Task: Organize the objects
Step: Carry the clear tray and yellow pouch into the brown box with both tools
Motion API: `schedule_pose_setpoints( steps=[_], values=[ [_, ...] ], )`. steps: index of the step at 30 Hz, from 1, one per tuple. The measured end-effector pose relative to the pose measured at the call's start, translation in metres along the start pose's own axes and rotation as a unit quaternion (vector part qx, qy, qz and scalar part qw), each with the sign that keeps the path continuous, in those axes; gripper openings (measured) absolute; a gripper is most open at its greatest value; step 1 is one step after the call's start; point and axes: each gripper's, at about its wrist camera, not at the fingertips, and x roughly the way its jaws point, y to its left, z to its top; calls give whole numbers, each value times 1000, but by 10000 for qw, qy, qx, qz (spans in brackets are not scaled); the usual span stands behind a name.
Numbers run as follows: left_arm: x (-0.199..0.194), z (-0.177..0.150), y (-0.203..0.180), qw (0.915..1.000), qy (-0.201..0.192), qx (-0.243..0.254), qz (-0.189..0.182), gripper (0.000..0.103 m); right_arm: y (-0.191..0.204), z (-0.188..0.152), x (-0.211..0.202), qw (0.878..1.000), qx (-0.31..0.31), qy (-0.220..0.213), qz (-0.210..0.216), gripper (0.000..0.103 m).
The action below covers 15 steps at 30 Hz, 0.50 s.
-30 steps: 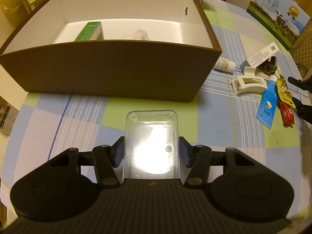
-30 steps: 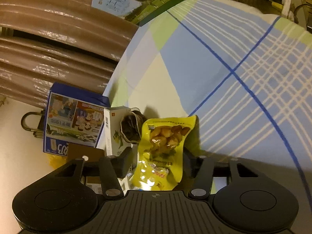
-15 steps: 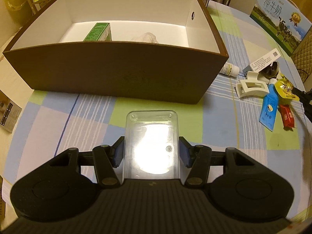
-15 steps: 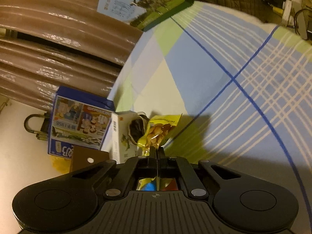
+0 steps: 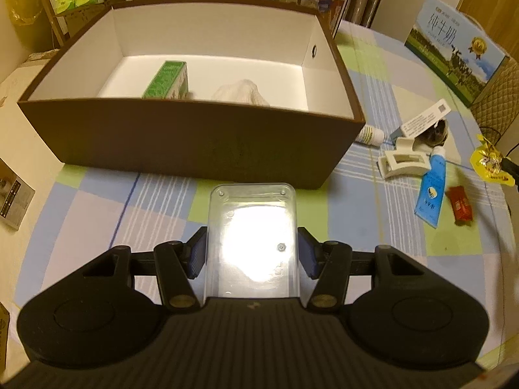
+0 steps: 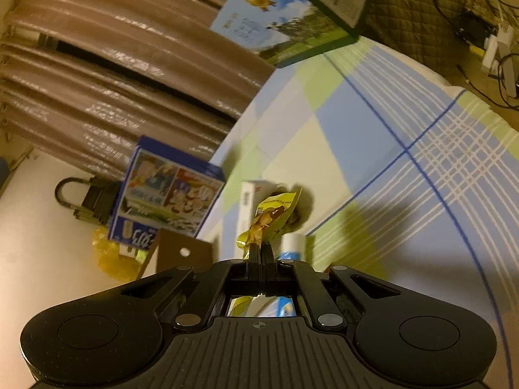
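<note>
Left gripper [image 5: 252, 253] clamped on the clear case [image 5: 252, 240], its long axis pointing straight at the brown box [image 5: 194, 142] just beyond, while the right gripper [image 6: 261, 253] pinches the yellow snack packet [image 6: 275, 214] far right.

Left gripper [image 5: 252, 253] low in the frame's centre, fingers spread wide, blue pads [image 5: 197, 253] pressed on either side of a clear plastic case [image 5: 252, 240], right gripper [image 6: 259, 253] at lower centre, fingers pinched together on a yellow snack packet [image 6: 271, 218]
</note>
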Motion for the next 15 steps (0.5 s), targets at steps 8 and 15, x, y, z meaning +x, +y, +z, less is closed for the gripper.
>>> schedule_pose_setpoints(
  steps=[8, 15],
  values=[
    [-27, 10, 21, 9996, -254, -93, -89, 52, 50, -23, 6, 9979, -294, 383, 423, 0],
    [-47, 28, 52, 9987, -481, -158, 11, 52, 104, -48, 36, 9907, -606, 859, 864, 0]
  ],
)
